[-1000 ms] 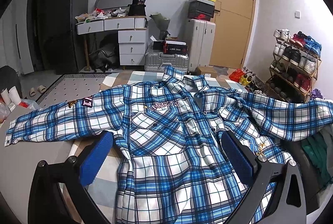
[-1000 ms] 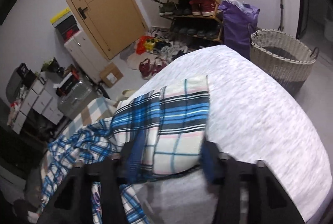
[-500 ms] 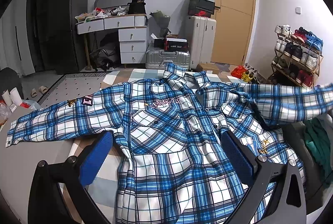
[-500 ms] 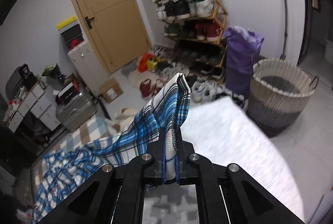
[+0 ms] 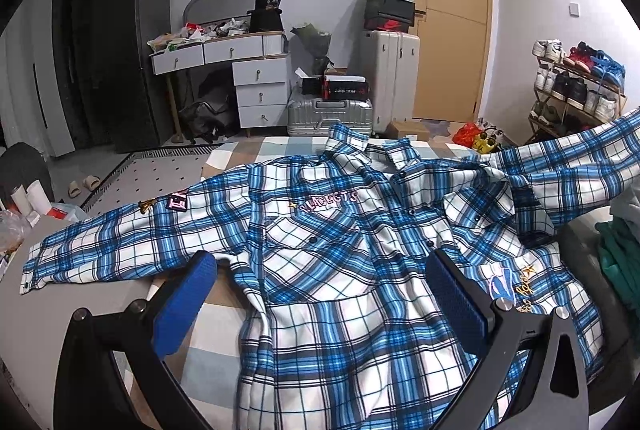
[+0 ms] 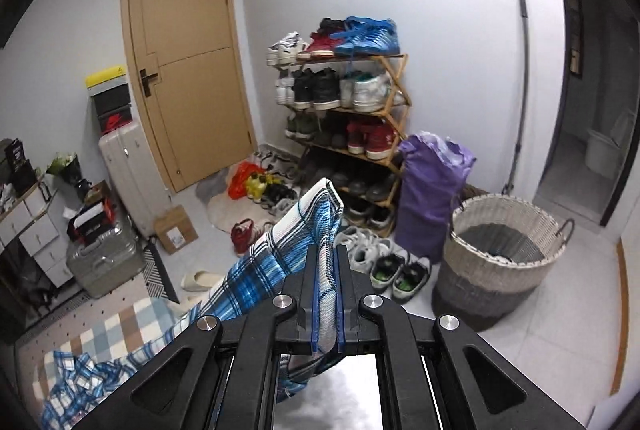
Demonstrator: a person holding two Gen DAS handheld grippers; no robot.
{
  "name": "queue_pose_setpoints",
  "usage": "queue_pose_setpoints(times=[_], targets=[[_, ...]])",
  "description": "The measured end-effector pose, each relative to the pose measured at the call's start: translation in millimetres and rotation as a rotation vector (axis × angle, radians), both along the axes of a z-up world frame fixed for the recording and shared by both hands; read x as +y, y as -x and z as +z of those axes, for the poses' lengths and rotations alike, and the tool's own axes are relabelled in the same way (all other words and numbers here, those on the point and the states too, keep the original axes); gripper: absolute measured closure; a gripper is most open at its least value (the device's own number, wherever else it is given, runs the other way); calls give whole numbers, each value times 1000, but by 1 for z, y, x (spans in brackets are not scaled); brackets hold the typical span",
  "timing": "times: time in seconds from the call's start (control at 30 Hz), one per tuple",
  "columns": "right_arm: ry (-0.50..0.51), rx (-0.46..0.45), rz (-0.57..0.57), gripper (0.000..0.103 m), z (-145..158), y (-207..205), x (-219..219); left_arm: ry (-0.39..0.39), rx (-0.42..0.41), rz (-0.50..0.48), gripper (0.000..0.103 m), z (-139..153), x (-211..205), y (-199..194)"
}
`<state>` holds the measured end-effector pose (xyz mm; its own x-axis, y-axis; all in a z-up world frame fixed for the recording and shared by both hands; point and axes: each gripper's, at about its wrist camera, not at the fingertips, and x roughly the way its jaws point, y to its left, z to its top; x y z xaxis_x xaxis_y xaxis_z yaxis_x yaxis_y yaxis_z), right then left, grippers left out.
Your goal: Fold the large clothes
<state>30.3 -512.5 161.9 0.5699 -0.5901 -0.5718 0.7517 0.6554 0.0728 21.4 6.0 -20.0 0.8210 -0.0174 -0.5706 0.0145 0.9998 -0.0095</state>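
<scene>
Lifted since before: plaid shirt (image 5: 320, 270) sleeve (image 6: 320, 218), clamped in right gripper (image 6: 325, 294).
Left gripper (image 5: 320, 294) held apart; sleeve fold across shirt judged next.

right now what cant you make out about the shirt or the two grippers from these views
- Left wrist view: the plaid shirt's hem is cut off by the bottom edge, behind the open left gripper.
- Left wrist view: the raised sleeve's cuff runs off the right edge, so the right gripper is unseen there.
- Right wrist view: the right gripper covers the sleeve cuff part it clamps.
- Left wrist view: the sleeve patch lettering is too small to read.
</scene>
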Motion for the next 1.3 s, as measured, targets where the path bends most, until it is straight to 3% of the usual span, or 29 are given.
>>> queue_pose_setpoints(times=[0.2,0.3,0.57,0.67,0.77,0.83,1.0,1.17,1.3], targets=[[-22,-82,157,98,-4,-23,47,32,-14,33,1,4,14,2],[-2,-112,293,98,1,-41,100,44,-23,46,1,6,23,5],[-18,-274,607,98,54,-98,260,66,-54,74,1,15,54,17],[-45,-274,758,98,49,-128,327,88,-76,103,1,20,75,23],[-71,-219,934,98,18,-164,409,112,-98,149,1,22,99,29],[-114,-151,1044,98,-19,-185,460,131,-110,183,1,24,115,32],[-293,44,1215,100,-154,-231,556,139,-120,253,1,23,142,31],[-445,211,1215,100,-278,-254,593,199,-101,250,1,18,151,28],[-522,259,1202,96,-318,-251,595,198,-103,246,1,17,152,28]])
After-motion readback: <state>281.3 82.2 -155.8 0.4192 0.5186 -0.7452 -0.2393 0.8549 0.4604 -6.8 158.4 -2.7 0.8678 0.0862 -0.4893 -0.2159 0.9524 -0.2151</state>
